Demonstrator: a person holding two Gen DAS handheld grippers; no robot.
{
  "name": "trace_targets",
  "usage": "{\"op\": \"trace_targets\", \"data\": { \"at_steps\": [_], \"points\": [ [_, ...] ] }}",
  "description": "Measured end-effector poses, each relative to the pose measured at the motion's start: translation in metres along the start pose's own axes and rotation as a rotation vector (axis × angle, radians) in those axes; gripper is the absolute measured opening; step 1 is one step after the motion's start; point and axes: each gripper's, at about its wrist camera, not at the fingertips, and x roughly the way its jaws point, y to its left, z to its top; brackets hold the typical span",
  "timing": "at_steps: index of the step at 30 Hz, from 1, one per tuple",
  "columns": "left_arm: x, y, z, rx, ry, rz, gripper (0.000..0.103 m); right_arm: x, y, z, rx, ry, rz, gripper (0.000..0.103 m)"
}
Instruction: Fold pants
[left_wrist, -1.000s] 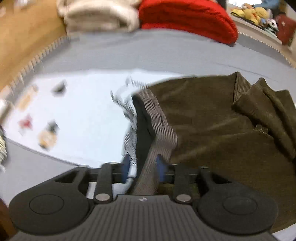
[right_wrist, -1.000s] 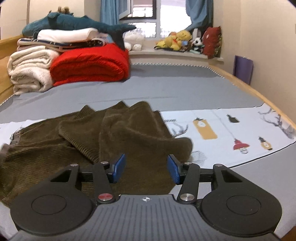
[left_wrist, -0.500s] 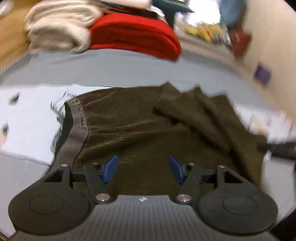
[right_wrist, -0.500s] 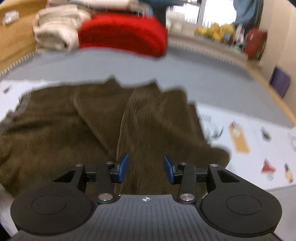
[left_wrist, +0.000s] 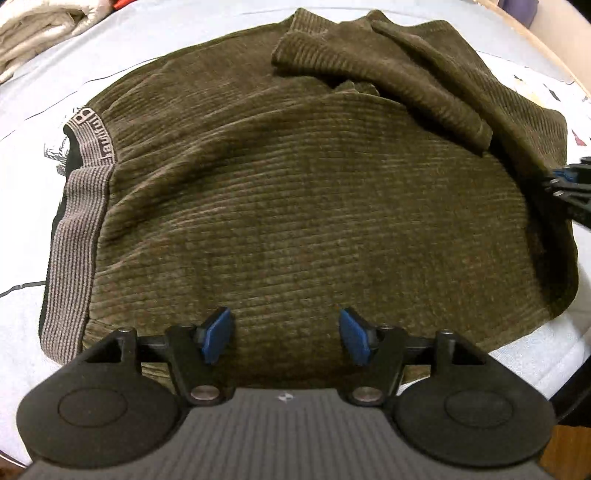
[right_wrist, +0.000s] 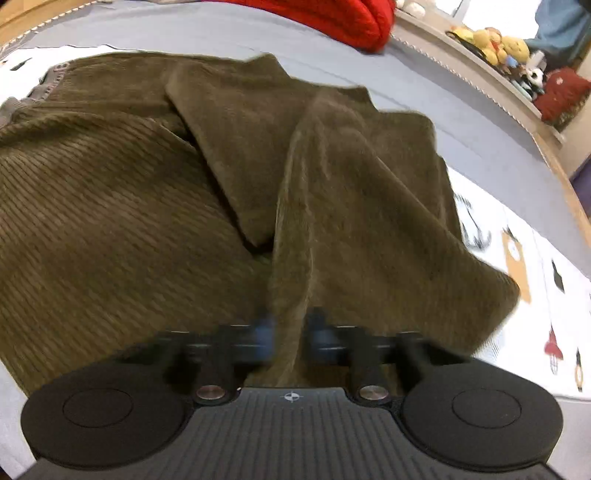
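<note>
Dark olive corduroy pants (left_wrist: 295, 184) lie on the bed, grey striped waistband (left_wrist: 74, 236) at the left, the legs folded back in loose layers at the far right. My left gripper (left_wrist: 286, 339) hovers over the pants' near edge. Its jaws are opening, and only flat cloth shows beneath them, with nothing pinched. In the right wrist view my right gripper (right_wrist: 290, 332) is shut on a raised ridge of the pants (right_wrist: 147, 192) leg cloth, its pads blurred. Its tip also shows at the right edge of the left wrist view as my right gripper (left_wrist: 570, 182).
The pants rest on a white printed sheet (right_wrist: 535, 295) over a grey bedcover (right_wrist: 424, 74). A red folded blanket (right_wrist: 332, 18) and a cream blanket (left_wrist: 33, 29) sit at the far end. Plush toys (right_wrist: 495, 42) line a ledge. A wooden bed rail (right_wrist: 565, 184) runs along the right.
My left gripper let go of the waistband, opened and swung right and down over the pants' near edge. My right gripper dropped onto the leg cloth and closed on a fold.
</note>
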Motion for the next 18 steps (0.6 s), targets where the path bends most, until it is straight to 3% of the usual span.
{"op": "trace_targets", "data": {
  "at_steps": [6,9,12,15,18],
  "points": [
    [-0.014,-0.013,-0.008,0.016,-0.036,-0.024,0.071,-0.046,-0.065,-0.047,0.170,-0.034,-0.019,0.008],
    [-0.018,-0.024,-0.010,0.039,-0.038,-0.022,0.071,-0.056,-0.095,-0.088,0.231,0.060,-0.003,0.008],
    [-0.015,-0.027,-0.010,0.052,-0.025,-0.026,0.071,-0.062,-0.106,-0.128,0.272,0.144,0.111,0.010],
    [-0.010,-0.026,-0.010,0.045,-0.001,-0.035,0.071,-0.082,-0.101,-0.133,0.225,0.086,0.146,0.018],
    [0.000,-0.025,-0.013,0.042,0.055,-0.029,0.072,-0.106,-0.109,-0.125,0.256,-0.013,0.162,0.026]
  ]
}}
